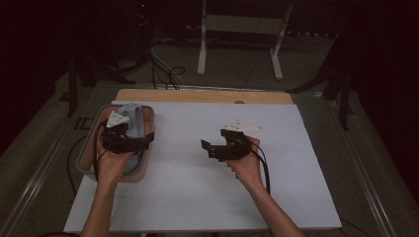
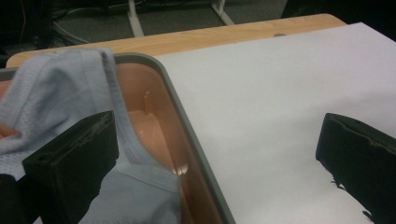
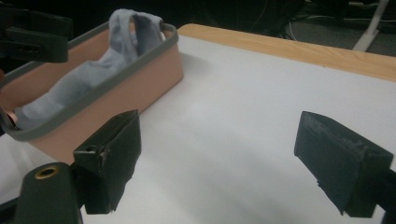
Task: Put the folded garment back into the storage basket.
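My high view is dim, its edges falling into black; the matte white table sheet [image 1: 197,163] glows brightest, and both gripper views look soft and grainy.

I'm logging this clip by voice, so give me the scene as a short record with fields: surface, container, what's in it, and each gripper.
surface: white sheet laid over a wooden table
container: pink bin with grey rim, at the sheet's left edge
contents: pale blue garment, one end draped over the bin's far rim
left gripper: above the bin, jaws open, nothing between them
right gripper: over the bare sheet, jaws open, nothing between them
beyond the table: white frame legs and cables on the floor
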### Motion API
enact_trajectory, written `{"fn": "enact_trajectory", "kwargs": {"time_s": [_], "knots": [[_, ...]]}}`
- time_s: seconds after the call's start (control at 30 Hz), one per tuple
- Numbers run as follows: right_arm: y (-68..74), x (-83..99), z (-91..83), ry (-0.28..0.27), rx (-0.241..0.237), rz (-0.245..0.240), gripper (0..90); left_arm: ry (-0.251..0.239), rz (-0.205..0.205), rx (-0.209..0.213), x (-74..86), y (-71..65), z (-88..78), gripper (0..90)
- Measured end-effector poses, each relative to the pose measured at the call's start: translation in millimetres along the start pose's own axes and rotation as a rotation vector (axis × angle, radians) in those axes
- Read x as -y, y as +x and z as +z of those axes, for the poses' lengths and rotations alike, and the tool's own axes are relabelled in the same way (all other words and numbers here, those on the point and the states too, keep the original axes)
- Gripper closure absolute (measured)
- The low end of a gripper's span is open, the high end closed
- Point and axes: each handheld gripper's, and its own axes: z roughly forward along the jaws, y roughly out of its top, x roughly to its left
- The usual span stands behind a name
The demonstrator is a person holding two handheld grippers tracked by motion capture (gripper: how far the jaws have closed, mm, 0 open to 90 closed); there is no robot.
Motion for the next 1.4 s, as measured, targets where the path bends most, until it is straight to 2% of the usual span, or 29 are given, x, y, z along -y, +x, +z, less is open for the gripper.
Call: {"fn": "enact_trajectory", "kwargs": {"time_s": [0.13, 0.43, 0.57, 0.77, 1.1, 1.23, 1.4], "knots": [[-6.5, 6.3, -9.6, -0.006, 0.014, 0.005, 15.0, -0.004, 0.02, 0.008, 7.6, -4.9, -3.1, 0.2], [-16.2, 14.7, -30.5, -0.028, 0.031, 0.012, 14.8, -0.038, 0.022, 0.02, 19.9, -11.6, -12.3, 0.2], [-19.1, 17.8, -37.3, -0.037, 0.037, 0.007, 14.7, -0.061, 0.016, 0.022, 23.0, -14.3, -17.3, 0.2], [-22.7, 22.3, -43.4, -0.035, 0.044, 0.005, 14.5, -0.067, 0.018, 0.023, 24.7, -15.3, -20.3, 0.2], [-33.0, 29.2, -59.4, -0.05, 0.061, 0.007, 14.2, -0.082, 0.026, 0.053, 31.9, -23.7, -24.8, 0.2], [-38.1, 32.9, -66.2, -0.052, 0.074, 0.011, 14.1, -0.101, 0.028, 0.053, 31.4, -24.8, -27.3, 0.2], [-43.6, 36.4, -74.4, -0.06, 0.083, 0.008, 14.0, -0.103, 0.025, 0.047, 33.3, -22.5, -27.5, 0.2]]}}
